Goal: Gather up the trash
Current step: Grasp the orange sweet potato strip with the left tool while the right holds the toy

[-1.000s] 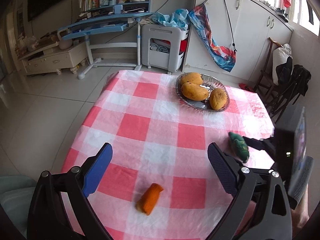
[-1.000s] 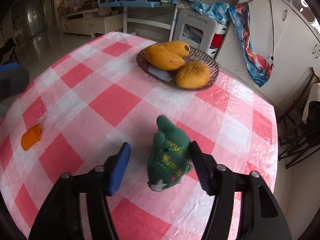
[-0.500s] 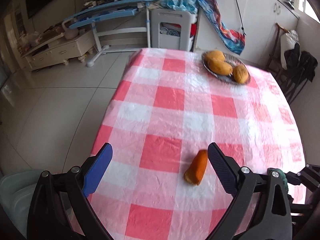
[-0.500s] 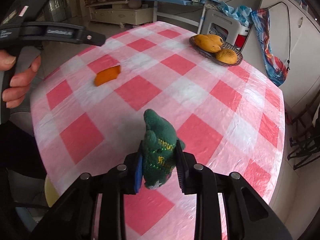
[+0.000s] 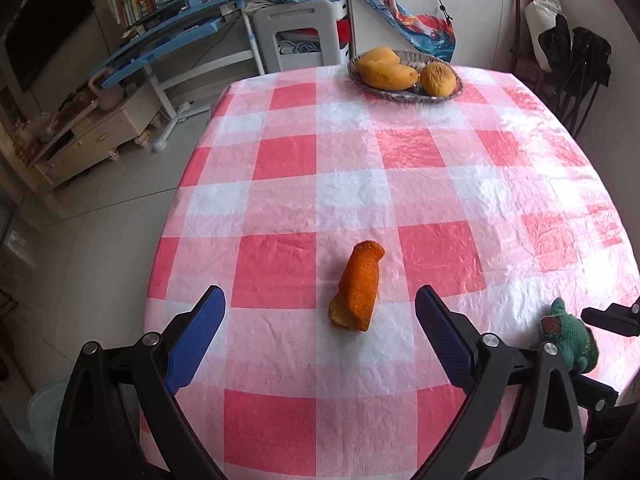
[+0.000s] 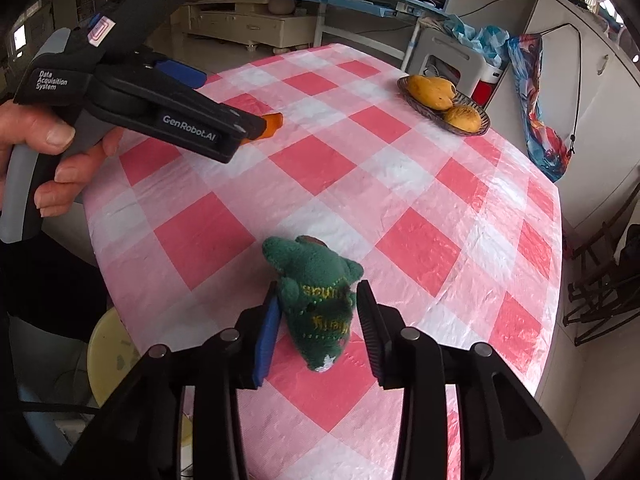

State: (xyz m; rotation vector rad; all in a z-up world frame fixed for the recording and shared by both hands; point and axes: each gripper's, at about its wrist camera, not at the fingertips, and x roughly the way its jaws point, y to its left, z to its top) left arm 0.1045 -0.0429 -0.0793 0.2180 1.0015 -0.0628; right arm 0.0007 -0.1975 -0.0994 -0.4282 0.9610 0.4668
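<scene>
An orange scrap of peel (image 5: 357, 285) lies on the red-and-white checked tablecloth (image 5: 360, 184), between and just beyond the fingers of my open, empty left gripper (image 5: 320, 340). My right gripper (image 6: 318, 334) is shut on a small green knitted toy (image 6: 318, 292) and holds it above the table's near edge. The toy also shows at the right edge of the left wrist view (image 5: 568, 336). In the right wrist view the left gripper (image 6: 256, 128) hides most of the orange scrap (image 6: 274, 123).
A glass dish (image 5: 404, 94) with three mangoes stands at the table's far end. A yellow stool (image 6: 114, 356) sits on the floor below the table's near-left edge. A blue desk (image 5: 176, 40) and white stool (image 5: 308, 36) stand beyond the table.
The right gripper closed on the green toy and lifted it back toward the table's near edge. The left gripper, still open, moved so the orange scrap lies between its fingers.
</scene>
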